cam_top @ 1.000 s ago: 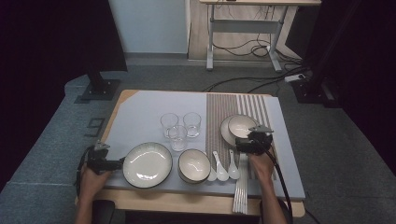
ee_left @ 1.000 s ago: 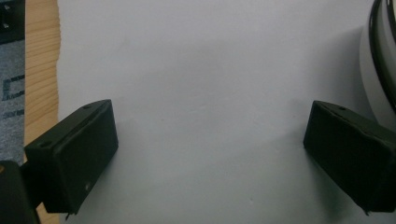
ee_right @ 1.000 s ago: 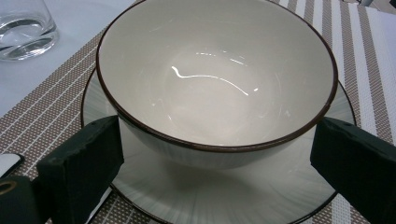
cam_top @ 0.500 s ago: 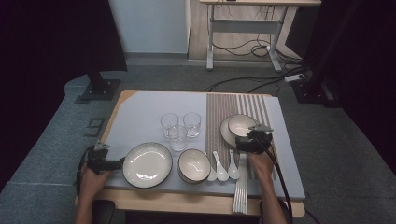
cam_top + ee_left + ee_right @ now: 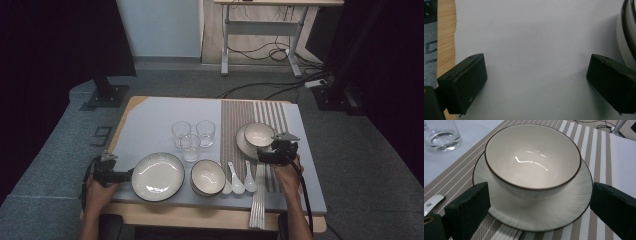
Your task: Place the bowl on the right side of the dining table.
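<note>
A white bowl (image 5: pixel 259 133) with a dark rim sits on a small plate (image 5: pixel 242 141) on the striped mat (image 5: pixel 245 111). My right gripper (image 5: pixel 261 155) hovers at the plate's near edge, open; in the right gripper view its jaws stand wide on either side of the bowl (image 5: pixel 532 161) and plate (image 5: pixel 536 216), holding nothing. My left gripper (image 5: pixel 128 174) lies at the table's front left, open, just left of a large dark-rimmed plate (image 5: pixel 158 176). In the left gripper view that plate's rim (image 5: pixel 629 27) shows at the right, with bare table (image 5: pixel 531 47) between the jaws.
Three glasses (image 5: pixel 192 136) stand mid-table. A second bowl (image 5: pixel 208 177) sits right of the large plate, with two white spoons (image 5: pixel 239 178) and white chopsticks (image 5: pixel 259 202) beside it. A glass (image 5: pixel 440 135) shows in the right gripper view. A desk (image 5: pixel 260 30) stands beyond the table.
</note>
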Motion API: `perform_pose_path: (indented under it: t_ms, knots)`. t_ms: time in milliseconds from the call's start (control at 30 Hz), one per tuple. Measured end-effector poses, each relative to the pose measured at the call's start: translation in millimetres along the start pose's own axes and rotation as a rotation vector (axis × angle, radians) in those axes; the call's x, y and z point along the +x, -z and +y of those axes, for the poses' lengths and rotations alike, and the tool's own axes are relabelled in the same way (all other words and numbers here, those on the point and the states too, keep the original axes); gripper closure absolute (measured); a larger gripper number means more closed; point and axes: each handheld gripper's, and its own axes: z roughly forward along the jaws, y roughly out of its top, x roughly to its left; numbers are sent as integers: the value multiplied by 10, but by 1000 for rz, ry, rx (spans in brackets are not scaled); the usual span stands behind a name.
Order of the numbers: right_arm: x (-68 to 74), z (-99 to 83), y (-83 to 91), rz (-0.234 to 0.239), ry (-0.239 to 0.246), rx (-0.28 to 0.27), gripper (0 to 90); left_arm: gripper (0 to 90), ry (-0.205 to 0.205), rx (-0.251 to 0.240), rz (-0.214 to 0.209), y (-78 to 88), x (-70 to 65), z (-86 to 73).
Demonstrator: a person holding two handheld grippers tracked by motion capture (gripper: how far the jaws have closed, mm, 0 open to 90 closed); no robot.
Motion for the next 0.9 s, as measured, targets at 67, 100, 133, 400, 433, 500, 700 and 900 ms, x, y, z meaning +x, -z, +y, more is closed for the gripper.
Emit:
perform_pose_path:
  t_ms: [67, 100, 133, 400, 433, 500, 700, 900]
  knots:
    - [-9, 0, 44, 4, 6, 12, 24, 27, 0, 0, 0, 0, -1, 0]
    - [-17, 5, 68, 7, 12, 18, 24, 28, 0, 0, 1, 0, -1, 0]
    - [-22, 9, 88, 9, 14, 20, 24, 28, -1, 0, 1, 0, -1, -1]
    - [-104, -2, 305, 39, 8, 26, 6, 28, -1, -1, 2, 1, -3, -1]
    - [-115, -15, 334, 40, 9, 30, 5, 28, -1, -1, 2, 1, -3, -1]
    - [-133, -43, 364, 42, 8, 35, 3, 28, -1, -1, 2, 1, -3, -2]
    - [-208, -209, 416, 30, -9, 54, 0, 28, -2, -1, 4, 2, -6, -2]
    - [-290, -442, 427, 23, -51, 50, 0, 31, -2, -3, 8, 5, -13, -4]
